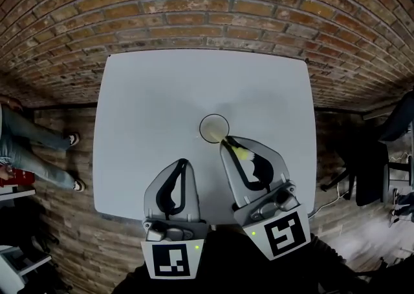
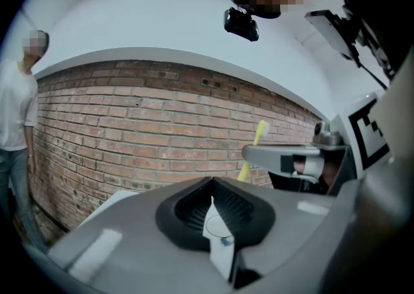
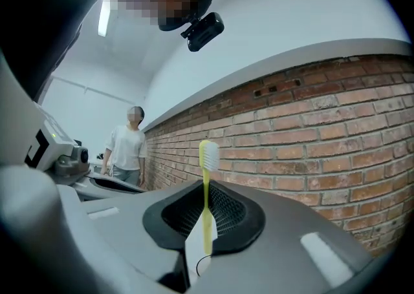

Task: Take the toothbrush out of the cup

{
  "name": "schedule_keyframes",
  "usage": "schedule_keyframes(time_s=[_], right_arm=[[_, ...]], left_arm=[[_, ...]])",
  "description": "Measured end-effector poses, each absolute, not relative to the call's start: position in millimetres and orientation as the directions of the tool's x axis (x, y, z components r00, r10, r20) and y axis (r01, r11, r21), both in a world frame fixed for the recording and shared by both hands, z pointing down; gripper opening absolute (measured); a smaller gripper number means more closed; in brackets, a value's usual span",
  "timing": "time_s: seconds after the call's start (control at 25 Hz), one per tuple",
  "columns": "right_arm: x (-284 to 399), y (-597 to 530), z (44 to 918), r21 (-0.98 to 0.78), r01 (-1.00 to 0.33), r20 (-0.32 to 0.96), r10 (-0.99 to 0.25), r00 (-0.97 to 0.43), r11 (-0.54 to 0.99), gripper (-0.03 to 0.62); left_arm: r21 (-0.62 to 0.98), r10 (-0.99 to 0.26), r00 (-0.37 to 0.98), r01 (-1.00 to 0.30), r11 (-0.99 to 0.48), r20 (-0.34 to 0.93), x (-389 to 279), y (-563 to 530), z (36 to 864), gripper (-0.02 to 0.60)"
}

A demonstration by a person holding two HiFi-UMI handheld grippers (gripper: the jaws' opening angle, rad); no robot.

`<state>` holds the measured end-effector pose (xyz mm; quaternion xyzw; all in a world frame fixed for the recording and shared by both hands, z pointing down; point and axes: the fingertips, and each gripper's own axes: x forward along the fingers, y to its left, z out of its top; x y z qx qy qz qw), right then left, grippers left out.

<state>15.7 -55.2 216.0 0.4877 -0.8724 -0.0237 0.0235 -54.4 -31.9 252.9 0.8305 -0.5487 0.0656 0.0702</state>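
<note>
Your toothbrush (image 3: 207, 189) stands upright, bristles up, pinched in the right gripper (image 3: 204, 225) by the cup (image 1: 214, 128) on the table (image 1: 162, 92) (so the grab is done). It looks raised, but the jaws hide its lower end, so you can't tell whether it clears the rim. What's left is carrying it clear and away. Your left gripper (image 2: 217, 218) hangs alongside, jaws together on nothing. The cup's inside is too small to read.

Readable text: none in any view.
Left cube (image 1: 171, 260), 6 o'clock: black-and-white square pattern, no letters.
Right cube (image 1: 286, 232), 5 o'clock: a like pattern, no letters.
</note>
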Motion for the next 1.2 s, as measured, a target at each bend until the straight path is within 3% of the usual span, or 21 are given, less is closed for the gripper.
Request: schedule_keyframes(time_s=[0.84, 1.2], right_arm=[[24.6, 61.6, 166.8, 0.106, -0.818, -0.072, -0.816, -0.573, 0.565, 0.020], [18.5, 80.7, 154.7, 0.106, -0.857, -0.091, -0.853, -0.514, 0.505, 0.020]], left_arm=[[-0.051, -0.933, 0.349, -0.934, -0.354, 0.085, -42.2, 70.2, 202.1, 0.008], [-0.080, -0.910, 0.413, -0.906, -0.415, 0.042, -49.8, 82.8, 185.7, 0.008]])
